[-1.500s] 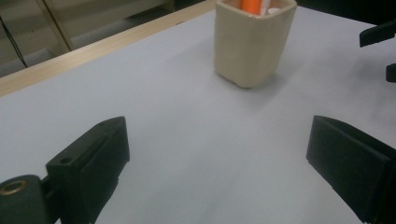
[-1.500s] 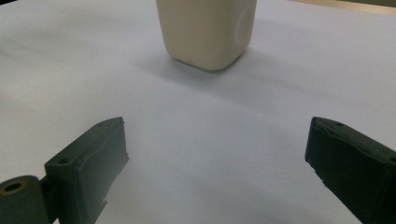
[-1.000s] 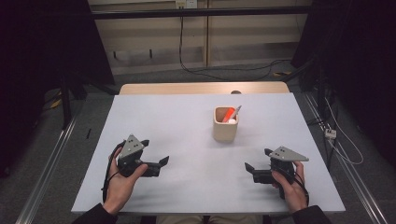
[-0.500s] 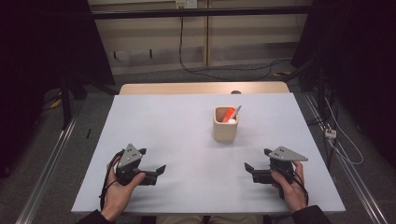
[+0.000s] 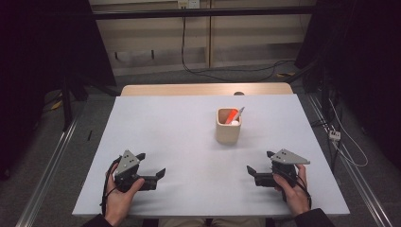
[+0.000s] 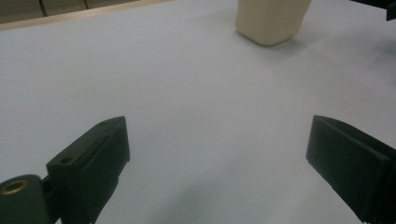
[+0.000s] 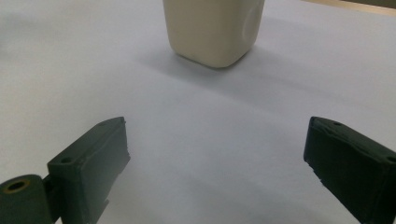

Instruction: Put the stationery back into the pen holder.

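- Left gripper [image 5: 152, 166] sits low over the near left part of the counter [image 5: 165, 137], held in the person's left hand [image 5: 118, 196]. Jaws spread wide, nothing between them; in the left gripper view only bare white counter lies in the gap.
- Right gripper [image 5: 259, 166] mirrors it at the near right, in the right hand [image 5: 293, 189]. Jaws also wide apart and empty, as the right gripper view confirms.
- Both grippers point inward and forward, toward the middle of the counter. Judgement: this reads as a ready or rest pose, hands parked symmetrically so either one can go for the cup.
- Cup [image 5: 229, 126], pale beige with rounded corners, stands upright right of centre, well apart from both grippers and nearer the right one. It looms larger in the right gripper view [image 7: 212, 30] than in the left gripper view [image 6: 272, 19], which fits that.
- An orange pen [image 5: 231, 116] and a paler, slimmer item beside it lean in the cup; I cannot tell what the second one is. Upright storage keeps the ends sticking above the rim, reachable from above.
- Judgement: wide jaws suit an approach to the cup body or to a pen end; the right gripper has the shorter path.
- Counter around the cup is bare, so nothing blocks a straight reach.
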`<state>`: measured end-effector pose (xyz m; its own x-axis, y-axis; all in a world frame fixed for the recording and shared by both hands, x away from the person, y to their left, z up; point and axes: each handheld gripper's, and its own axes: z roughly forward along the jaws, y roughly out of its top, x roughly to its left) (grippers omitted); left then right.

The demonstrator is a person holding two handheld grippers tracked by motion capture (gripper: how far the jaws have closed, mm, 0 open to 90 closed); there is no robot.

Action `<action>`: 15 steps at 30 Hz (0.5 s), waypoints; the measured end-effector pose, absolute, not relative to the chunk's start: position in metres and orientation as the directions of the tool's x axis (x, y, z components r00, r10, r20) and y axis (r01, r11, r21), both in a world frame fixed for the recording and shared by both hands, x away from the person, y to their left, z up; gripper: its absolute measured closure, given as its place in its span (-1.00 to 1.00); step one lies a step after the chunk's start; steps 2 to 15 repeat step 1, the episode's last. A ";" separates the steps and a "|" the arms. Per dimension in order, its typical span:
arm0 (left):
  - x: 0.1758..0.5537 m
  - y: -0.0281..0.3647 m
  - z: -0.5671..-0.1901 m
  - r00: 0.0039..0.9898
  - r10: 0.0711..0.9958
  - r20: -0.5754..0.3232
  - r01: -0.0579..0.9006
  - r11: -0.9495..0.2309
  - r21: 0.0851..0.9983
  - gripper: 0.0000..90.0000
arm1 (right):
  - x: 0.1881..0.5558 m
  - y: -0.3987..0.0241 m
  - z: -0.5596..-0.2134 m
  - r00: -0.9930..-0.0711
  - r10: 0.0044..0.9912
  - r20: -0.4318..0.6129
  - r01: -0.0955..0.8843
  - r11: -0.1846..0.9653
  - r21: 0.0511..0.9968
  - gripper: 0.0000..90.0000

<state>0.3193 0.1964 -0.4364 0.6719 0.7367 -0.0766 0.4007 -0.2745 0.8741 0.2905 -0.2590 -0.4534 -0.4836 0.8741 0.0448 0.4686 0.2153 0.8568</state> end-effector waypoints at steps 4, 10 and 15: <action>0.320 0.197 -0.437 0.670 0.739 -0.077 0.400 -0.272 0.875 -0.87 | 0.291 -0.259 -0.453 -0.485 0.873 0.043 0.467 0.217 0.857 -0.86; 0.320 0.197 -0.437 0.670 0.739 -0.077 0.400 -0.272 0.875 -0.87 | 0.291 -0.259 -0.453 -0.485 0.873 0.043 0.467 0.217 0.857 -0.86; 0.320 0.197 -0.437 0.670 0.739 -0.077 0.400 -0.272 0.875 -0.87 | 0.291 -0.259 -0.453 -0.485 0.873 0.043 0.467 0.217 0.857 -0.86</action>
